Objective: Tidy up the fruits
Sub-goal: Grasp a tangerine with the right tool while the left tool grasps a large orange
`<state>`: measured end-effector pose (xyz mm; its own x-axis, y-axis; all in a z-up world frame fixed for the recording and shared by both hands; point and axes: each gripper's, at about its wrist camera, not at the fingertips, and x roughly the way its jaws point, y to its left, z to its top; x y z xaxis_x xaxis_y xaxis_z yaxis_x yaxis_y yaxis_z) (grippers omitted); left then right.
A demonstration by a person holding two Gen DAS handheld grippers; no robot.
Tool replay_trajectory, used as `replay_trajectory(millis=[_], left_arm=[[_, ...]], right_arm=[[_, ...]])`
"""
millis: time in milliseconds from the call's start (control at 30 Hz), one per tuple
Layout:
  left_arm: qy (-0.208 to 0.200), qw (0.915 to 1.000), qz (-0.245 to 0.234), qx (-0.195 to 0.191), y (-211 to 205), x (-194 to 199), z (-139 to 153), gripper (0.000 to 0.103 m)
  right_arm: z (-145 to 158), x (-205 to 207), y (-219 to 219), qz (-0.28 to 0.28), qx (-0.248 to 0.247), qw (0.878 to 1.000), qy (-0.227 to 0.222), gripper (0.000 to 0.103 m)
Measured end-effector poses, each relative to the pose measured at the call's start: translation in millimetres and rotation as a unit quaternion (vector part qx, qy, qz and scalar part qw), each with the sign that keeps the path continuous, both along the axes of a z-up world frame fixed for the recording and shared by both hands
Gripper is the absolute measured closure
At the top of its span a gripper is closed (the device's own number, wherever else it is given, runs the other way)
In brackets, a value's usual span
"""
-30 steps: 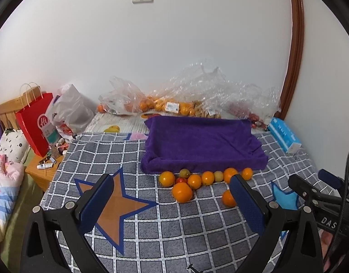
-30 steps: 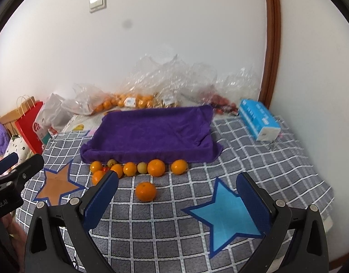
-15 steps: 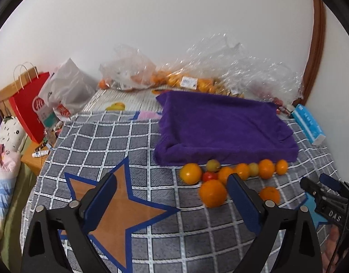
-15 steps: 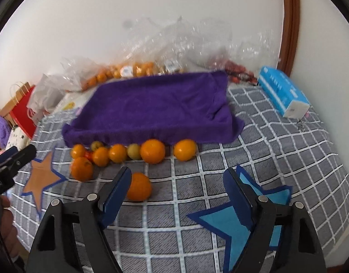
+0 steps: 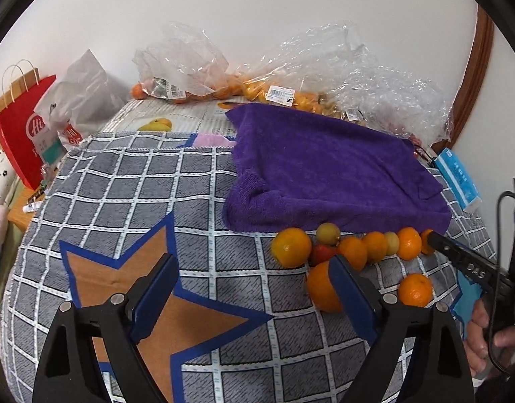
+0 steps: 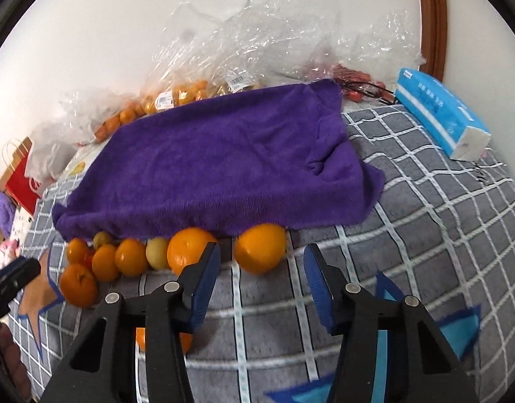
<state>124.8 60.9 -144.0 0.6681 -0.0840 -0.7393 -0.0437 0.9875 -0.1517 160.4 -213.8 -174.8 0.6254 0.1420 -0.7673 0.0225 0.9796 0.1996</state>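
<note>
Approach step. Your left gripper [image 5: 254, 288], jaws narrowing yet wide and empty, hangs above the orange star patch [image 5: 123, 275]; a large orange [image 5: 319, 287] lies at its three o'clock. Your right gripper [image 6: 262, 277], closing, still empty, aims at the round orange [image 6: 260, 248] at twelve o'clock, against the purple towel [image 6: 217, 164]. Next, bracket one fruit squarely.

A row of fruits [image 6: 176, 255] lies along the near edge of the purple towel [image 6: 223, 164], at mid-frame in both views: mostly oranges, with two small yellow-green fruits and a red one [image 5: 323, 252] among them. The big orange [image 6: 260, 248] ends the row at the right. Two lone oranges [image 5: 414, 289] lie apart, nearer the camera; one [image 5: 321, 285] is partly hidden.
</note>
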Motion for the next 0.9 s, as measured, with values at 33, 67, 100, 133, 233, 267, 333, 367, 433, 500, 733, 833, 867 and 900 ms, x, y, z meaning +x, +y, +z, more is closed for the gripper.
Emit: replay_trajectory(millis=[33, 67, 100, 133, 233, 267, 333, 367, 433, 500, 733, 833, 867, 900], left_arm=[[0.0, 1.0, -0.002, -0.006, -0.1, 1.2, -0.6, 0.013], [0.0, 0.9999, -0.003, -0.013, -0.3, 2.4, -1.3, 0.013], [0.002, 0.9997, -0.007, -0.022, -0.7, 3.5, -2.4, 0.013], [0.004, 0.9995, -0.011, -0.028, -1.8, 4.2, -3.3, 0.014], [0.008, 0.9984, -0.032, -0.046, -7.9, 6.3, -7.6, 0.017], [0.009, 0.9979, -0.039, -0.051, -11.5, 6.6, -9.2, 0.018], [0.013, 0.997, -0.049, -0.058, -18.0, 7.5, -12.1, 0.018], [0.014, 0.9966, -0.055, -0.06, -21.2, 7.3, -14.2, 0.018], [0.022, 0.996, -0.066, -0.057, -28.8, 9.4, -19.7, 0.025], [0.029, 0.9953, -0.071, -0.059, -33.7, 12.2, -25.4, 0.034], [0.048, 0.9907, -0.085, -0.095, -39.9, 19.4, -40.9, 0.063], [0.049, 0.9901, -0.086, -0.1, -38.4, 17.0, -38.7, 0.063], [0.046, 0.9901, -0.086, -0.101, -37.4, 14.9, -36.8, 0.063], [0.04, 0.9908, -0.085, -0.098, -36.3, 11.8, -33.7, 0.063]], right_arm=[[-2.4, 3.6, 1.2, 0.001, -0.001, 1.0, 0.003, 0.057], [-4.9, 6.3, 2.8, 0.003, -0.002, 1.0, 0.005, 0.061], [-8.8, 8.2, 4.0, 0.007, -0.005, 1.0, 0.011, 0.068], [-10.1, 8.7, 3.8, 0.009, -0.007, 1.0, 0.009, 0.068], [-8.0, 1.5, 3.9, 0.02, -0.018, 1.0, 0.009, 0.068], [-6.4, -1.7, 2.9, 0.021, -0.024, 0.999, 0.008, 0.068], [-3.3, -9.4, -0.2, 0.022, -0.036, 0.999, 0.006, 0.068], [-2.7, -12.4, -2.1, 0.024, -0.035, 0.999, 0.006, 0.068], [-3.8, -16.6, -3.7, 0.032, -0.032, 0.999, 0.011, 0.068], [-7.8, -17.9, -1.5, 0.041, -0.034, 0.998, 0.017, 0.067], [-19.6, -14.8, 1.5, 0.031, -0.044, 0.998, 0.011, 0.068], [-18.9, -16.5, 3.7, 0.031, -0.05, 0.998, 0.008, 0.071], [-18.1, -18.5, 4.0, 0.033, -0.045, 0.998, 0.007, 0.071], [-17.1, -20.8, 4.6, 0.037, -0.039, 0.999, 0.005, 0.071]])
